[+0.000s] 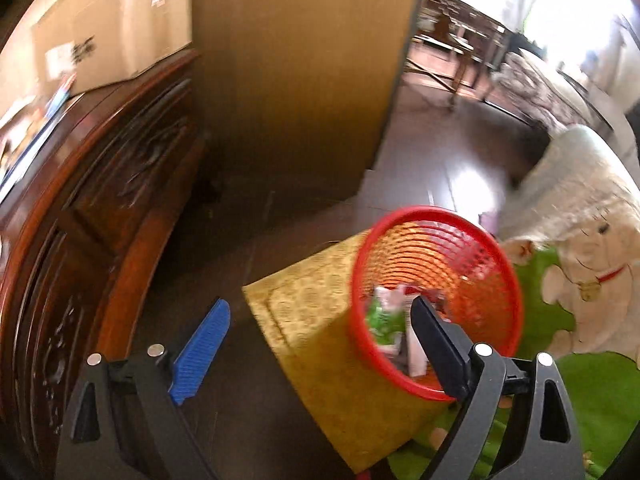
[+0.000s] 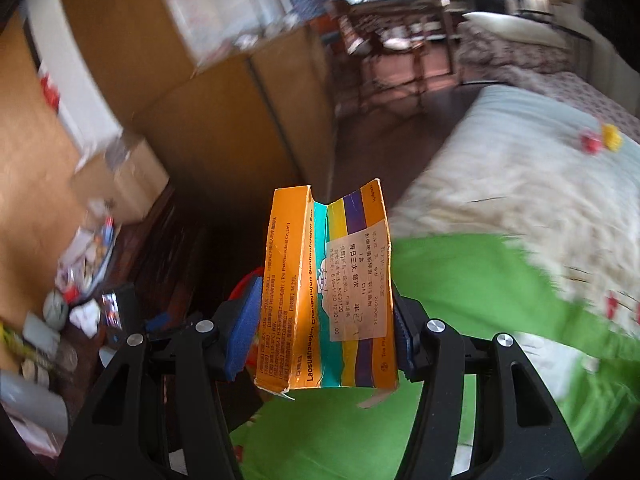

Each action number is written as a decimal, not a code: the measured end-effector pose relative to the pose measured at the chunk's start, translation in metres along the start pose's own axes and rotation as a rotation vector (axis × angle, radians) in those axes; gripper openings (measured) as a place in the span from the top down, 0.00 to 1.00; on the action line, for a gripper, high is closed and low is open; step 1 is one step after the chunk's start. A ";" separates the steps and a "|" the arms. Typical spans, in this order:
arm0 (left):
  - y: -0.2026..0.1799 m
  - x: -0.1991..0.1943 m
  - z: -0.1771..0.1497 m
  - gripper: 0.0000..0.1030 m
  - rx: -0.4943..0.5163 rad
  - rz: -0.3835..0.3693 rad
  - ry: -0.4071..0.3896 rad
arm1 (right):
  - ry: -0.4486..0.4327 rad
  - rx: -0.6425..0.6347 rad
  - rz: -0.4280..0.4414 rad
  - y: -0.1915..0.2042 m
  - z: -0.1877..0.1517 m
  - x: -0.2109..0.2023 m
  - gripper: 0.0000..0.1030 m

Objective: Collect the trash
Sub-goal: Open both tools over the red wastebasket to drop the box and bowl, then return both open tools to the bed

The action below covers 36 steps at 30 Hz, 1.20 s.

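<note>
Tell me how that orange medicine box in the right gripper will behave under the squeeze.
The orange medicine box is already creased and flattened, so it likely crushes further rather than resisting. It looks empty, probably very light. The right gripper clamps its printed faces, so slipping seems unlikely.

Wrappers (image 1: 386, 320) lie in the basket (image 1: 496, 248), right of the stool (image 1: 312, 312).

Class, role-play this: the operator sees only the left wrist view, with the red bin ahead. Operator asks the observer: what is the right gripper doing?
Observer: The right gripper is shut on a flattened orange medicine box.
Operator: Is the box whole?
Observer: No, it is torn open, with a white printed label on its striped face.
Operator: What lies under it?
Observer: A green cover, beside a white blanket.
</note>
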State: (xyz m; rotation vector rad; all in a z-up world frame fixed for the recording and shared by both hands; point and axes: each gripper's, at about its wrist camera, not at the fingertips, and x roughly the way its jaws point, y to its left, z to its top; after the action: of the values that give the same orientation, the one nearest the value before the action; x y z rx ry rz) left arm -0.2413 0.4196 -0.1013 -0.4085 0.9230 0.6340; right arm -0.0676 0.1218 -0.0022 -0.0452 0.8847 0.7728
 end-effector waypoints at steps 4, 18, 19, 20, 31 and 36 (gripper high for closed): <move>0.017 0.001 -0.001 0.12 -0.031 0.001 -0.005 | 0.059 -0.094 0.021 0.038 0.008 0.039 0.45; -0.002 0.009 -0.006 0.12 0.045 0.015 -0.015 | 0.095 -0.199 -0.025 0.065 0.007 0.091 0.25; -0.005 0.007 -0.005 0.12 0.051 0.014 -0.019 | 0.086 -0.189 -0.025 0.063 0.008 0.088 0.25; -0.008 0.004 -0.005 0.12 0.061 0.016 -0.026 | 0.068 -0.175 -0.028 0.058 0.009 0.079 0.25; -0.048 -0.054 0.007 0.10 0.159 -0.006 -0.147 | -0.114 0.006 -0.055 -0.006 0.015 -0.002 0.25; -0.076 -0.085 0.007 0.08 0.220 -0.031 -0.197 | -0.205 0.082 -0.086 -0.045 0.008 -0.046 0.24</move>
State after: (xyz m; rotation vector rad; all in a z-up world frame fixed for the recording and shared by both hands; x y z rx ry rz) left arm -0.2246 0.3396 -0.0217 -0.1600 0.7870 0.5277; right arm -0.0517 0.0652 0.0236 0.0669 0.7139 0.6476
